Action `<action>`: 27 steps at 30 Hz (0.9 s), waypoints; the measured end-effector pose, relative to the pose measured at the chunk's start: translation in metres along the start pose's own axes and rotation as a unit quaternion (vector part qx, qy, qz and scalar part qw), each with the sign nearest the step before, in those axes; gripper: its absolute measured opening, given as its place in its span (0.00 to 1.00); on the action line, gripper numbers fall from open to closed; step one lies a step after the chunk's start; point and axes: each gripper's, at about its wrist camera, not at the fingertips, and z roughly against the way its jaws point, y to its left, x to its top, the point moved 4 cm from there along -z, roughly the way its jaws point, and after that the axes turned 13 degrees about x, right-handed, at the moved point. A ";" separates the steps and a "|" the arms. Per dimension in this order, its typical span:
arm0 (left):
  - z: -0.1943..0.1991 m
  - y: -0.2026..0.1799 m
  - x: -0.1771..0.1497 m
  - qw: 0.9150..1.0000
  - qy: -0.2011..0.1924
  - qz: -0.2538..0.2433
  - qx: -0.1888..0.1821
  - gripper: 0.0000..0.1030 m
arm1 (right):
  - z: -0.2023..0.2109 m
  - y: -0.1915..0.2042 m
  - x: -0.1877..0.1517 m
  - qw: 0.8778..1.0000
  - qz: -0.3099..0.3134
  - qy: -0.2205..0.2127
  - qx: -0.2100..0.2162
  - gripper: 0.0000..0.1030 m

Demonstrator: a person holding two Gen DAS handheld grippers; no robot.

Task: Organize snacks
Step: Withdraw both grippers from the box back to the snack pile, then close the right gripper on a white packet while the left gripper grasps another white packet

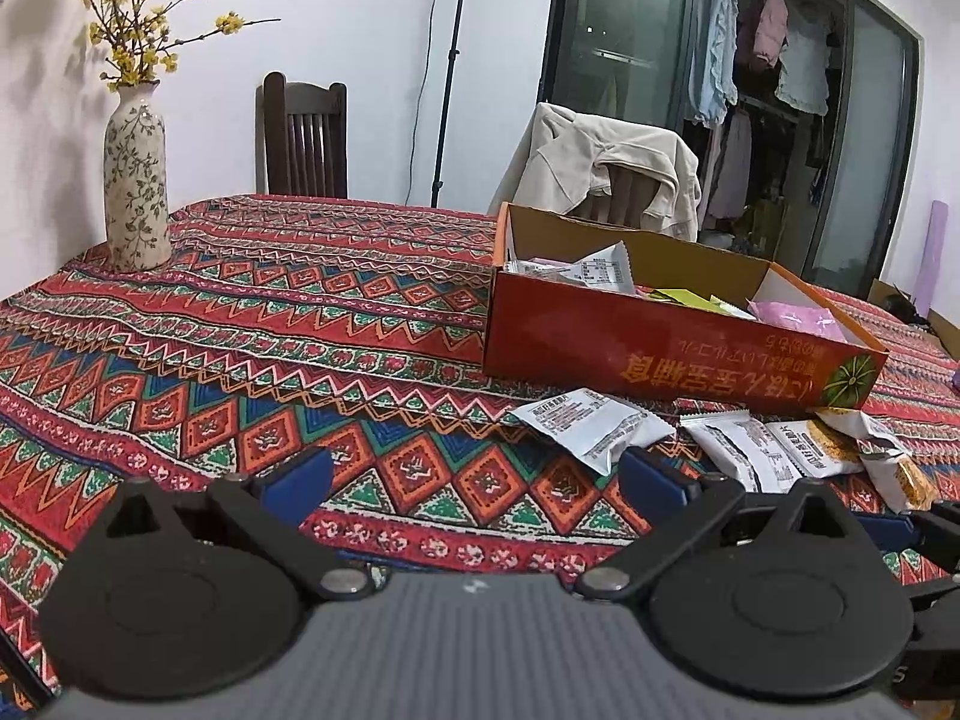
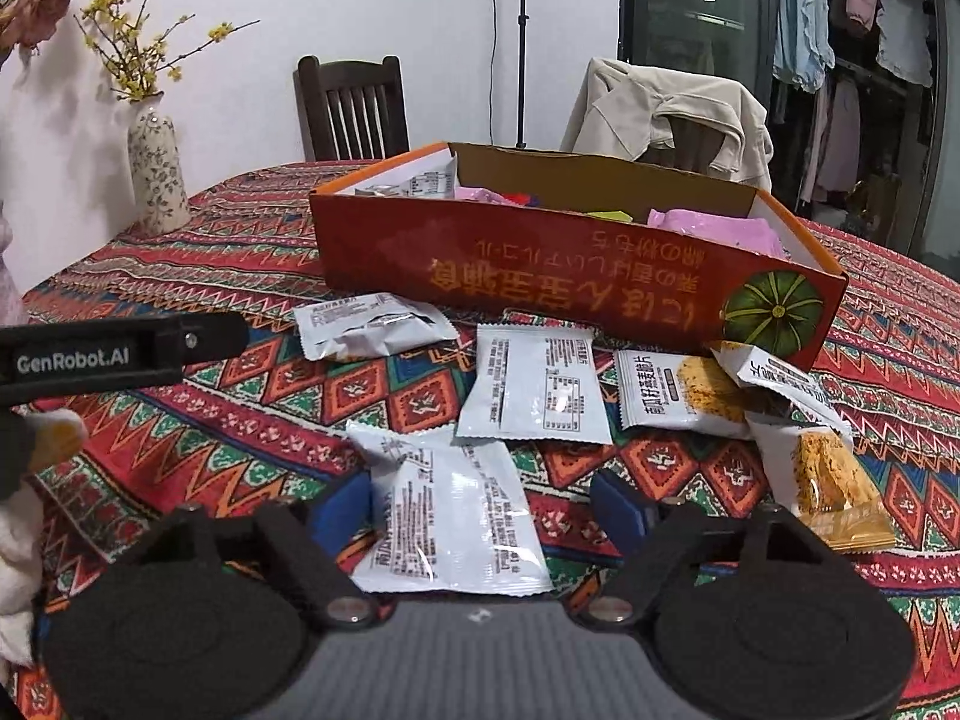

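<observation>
Low in the right wrist frame, right gripper [image 2: 480,507] spread wide around a white snack packet [image 2: 447,516], not clamped. Behind, more packets [image 2: 534,387] before the red box [image 2: 576,264]. Left gripper [image 1: 477,471] released over the tablecloth [image 1: 240,324], holding nothing.

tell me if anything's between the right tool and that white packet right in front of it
Nothing visible: the white packet lies flat on the tablecloth between the open right tool fingers.
</observation>
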 end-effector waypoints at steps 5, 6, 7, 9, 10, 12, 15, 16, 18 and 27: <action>-0.001 0.001 0.000 1.000 0.002 0.004 0.000 1.00 | 0.004 0.004 -0.001 1.000 0.008 -0.004 0.008 0.55; -0.001 0.002 0.000 1.000 0.002 0.005 0.000 1.00 | 0.005 0.004 -0.001 1.000 0.010 -0.007 0.011 0.49; -0.001 0.002 0.000 1.000 0.003 0.006 0.000 1.00 | 0.006 0.004 -0.001 1.000 0.010 -0.007 0.011 0.48; -0.001 0.003 0.000 1.000 0.004 0.009 0.000 1.00 | 0.008 0.003 -0.001 1.000 0.008 -0.010 0.009 0.45; -0.002 0.003 0.000 1.000 0.005 0.011 0.000 1.00 | 0.009 0.002 -0.001 1.000 0.004 -0.012 0.008 0.44; -0.002 0.003 -0.001 1.000 0.008 0.012 0.001 1.00 | 0.012 -0.001 -0.001 1.000 -0.001 -0.019 0.003 0.43; -0.003 0.003 -0.001 1.000 0.009 0.013 0.002 1.00 | 0.018 -0.004 0.000 0.999 -0.005 -0.034 0.005 0.42; -0.002 0.003 -0.001 1.000 0.009 0.013 0.003 1.00 | 0.021 -0.004 0.001 0.999 -0.005 -0.039 0.004 0.42; -0.003 0.004 -0.001 1.000 0.008 0.013 0.004 1.00 | 0.026 -0.007 0.003 0.999 -0.004 -0.051 0.002 0.42; 0.000 0.003 0.004 1.000 0.004 0.014 0.016 1.00 | 0.051 -0.035 0.021 0.994 -0.017 -0.101 -0.027 0.42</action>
